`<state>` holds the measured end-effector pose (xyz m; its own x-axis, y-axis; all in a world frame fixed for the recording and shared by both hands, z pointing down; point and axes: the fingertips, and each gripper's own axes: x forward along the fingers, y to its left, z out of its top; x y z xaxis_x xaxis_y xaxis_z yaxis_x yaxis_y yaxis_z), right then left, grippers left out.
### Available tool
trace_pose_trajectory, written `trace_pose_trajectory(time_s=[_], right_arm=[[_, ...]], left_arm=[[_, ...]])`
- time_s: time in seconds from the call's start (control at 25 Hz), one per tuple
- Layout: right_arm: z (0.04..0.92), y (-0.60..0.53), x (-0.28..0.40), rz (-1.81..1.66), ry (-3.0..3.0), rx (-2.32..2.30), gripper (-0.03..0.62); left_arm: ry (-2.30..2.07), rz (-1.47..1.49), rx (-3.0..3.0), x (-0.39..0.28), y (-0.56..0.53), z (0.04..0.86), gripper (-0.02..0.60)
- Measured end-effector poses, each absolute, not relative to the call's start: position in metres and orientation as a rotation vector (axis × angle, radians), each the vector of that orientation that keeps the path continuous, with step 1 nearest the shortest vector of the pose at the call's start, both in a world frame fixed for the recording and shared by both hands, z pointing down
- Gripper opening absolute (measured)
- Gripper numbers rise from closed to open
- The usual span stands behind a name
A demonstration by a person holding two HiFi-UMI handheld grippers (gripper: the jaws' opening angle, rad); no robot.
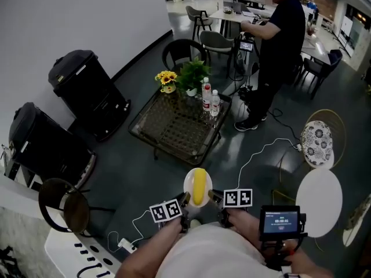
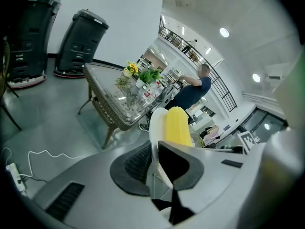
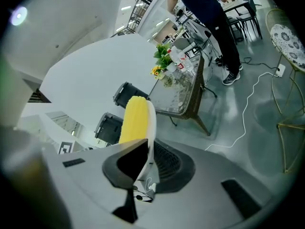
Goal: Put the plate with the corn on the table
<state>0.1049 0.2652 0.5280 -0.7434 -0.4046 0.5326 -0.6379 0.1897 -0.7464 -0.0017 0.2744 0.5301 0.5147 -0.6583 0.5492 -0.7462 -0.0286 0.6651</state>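
"Plate with the corn: where is it hanging, measured from the glass-topped wicker table?"

"It is hanging in the air over the floor, well short of the table's near edge. The cob is lying lengthwise on it, pointing toward the table."

"And who is holding it?"

"Both grippers. The left gripper is pinching the plate's left rim, with its jaws closed on the thin edge. The right gripper is clamping the opposite rim the same way."

"So what is making this carry go well?"

"As I am judging it, holding both grippers at one height, so the cob is not rolling off. They should be travelling together toward the table, so neither rim is sliding out of its jaws. I would be aiming for the bare glass in the table's near half."

"Why not farther in?"

"Two water bottles are standing at the table's far right corner. A pot of sunflowers and a leafy plant are crowding its far edge. Setting the plate down flat before opening either pair of jaws seems wisest."

"Anything beyond?"

"A white cable is trailing on the floor to the table's right. A person is standing past its far right corner."
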Motion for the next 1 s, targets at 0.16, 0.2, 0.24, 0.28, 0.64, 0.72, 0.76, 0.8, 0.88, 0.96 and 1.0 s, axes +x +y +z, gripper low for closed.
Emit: trace_pose_trajectory(time_s=[0.16,0.2,0.24,0.28,0.64,0.72,0.76,0.8,0.88,0.96,1.0], right_arm=[[0.53,0.266,0.107,1.578,-2.237,1.01,0.041],[0.532,0.267,0.107,1.579,-2.235,1.012,0.041],[0.533,0.268,0.107,1.58,-2.232,1.012,0.041],[0.534,0.269,0.107,1.583,-2.228,1.012,0.041],[0.54,0.267,0.104,1.604,-2.215,1.038,0.041],[0.539,0.266,0.104,1.606,-2.211,1.043,0.041],[0.538,0.266,0.103,1.607,-2.209,1.046,0.041],[0.538,0.266,0.103,1.608,-2.208,1.048,0.041],[0.538,0.267,0.101,1.606,-2.21,1.053,0.041],[0.539,0.267,0.099,1.607,-2.21,1.06,0.041],[0.54,0.267,0.098,1.608,-2.207,1.063,0.041]], left_arm=[[-1.187,0.108,1.735,0.0,0.276,0.532,0.051],[-1.186,0.11,1.736,0.0,0.277,0.533,0.051],[-1.183,0.114,1.737,0.0,0.278,0.534,0.051],[-1.181,0.118,1.739,0.0,0.279,0.535,0.051],[-1.161,0.121,1.749,-0.003,0.276,0.542,0.051],[-1.158,0.121,1.751,-0.003,0.275,0.541,0.051],[-1.156,0.12,1.751,-0.003,0.275,0.54,0.051],[-1.155,0.119,1.752,-0.004,0.275,0.539,0.051],[-1.151,0.116,1.752,-0.006,0.275,0.54,0.051],[-1.145,0.113,1.752,-0.008,0.275,0.541,0.051],[-1.143,0.114,1.752,-0.009,0.276,0.542,0.051]])
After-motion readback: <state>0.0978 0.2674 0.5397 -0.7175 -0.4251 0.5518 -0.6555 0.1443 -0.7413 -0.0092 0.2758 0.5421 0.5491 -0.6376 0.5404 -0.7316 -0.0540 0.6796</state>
